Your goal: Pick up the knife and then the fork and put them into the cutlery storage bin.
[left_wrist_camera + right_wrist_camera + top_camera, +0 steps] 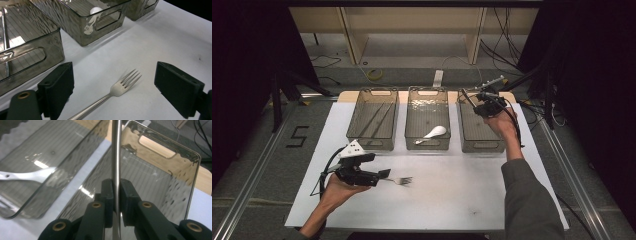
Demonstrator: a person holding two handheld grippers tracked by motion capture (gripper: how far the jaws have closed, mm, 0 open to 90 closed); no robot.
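The fork lies nearest, flat on the white counter between the jaws of the left gripper, tines pointing away from the hand. Those jaws stand wide, one on each side of the fork and not touching it, so nothing is held there. That spread reads as the set-up for a pick: the handle runs back under the gripper, and closing would catch it across its narrow width.

Beyond the fork stand three smoky plastic bins side by side. The left bin sits just behind the left gripper and holds long thin pieces, probably chopsticks, though they are too faint to be sure. The middle bin, directly beyond the fork, holds a white spoon. The sorting looks to run one kind of utensil per bin.

The right gripper hangs over the far end of the right bin, well away from the fork. Its jaws are narrow, pinched on a thin metal utensil whose shaft stands up between the pads; the gripper view cuts off both ends, so whether it is a knife or another fork I cannot tell. Holding it upright above the bin's open top suggests it is about to be lowered or dropped in, and a grip on the flat shaft keeps it from swinging.

The fork on the counter would likely be next.
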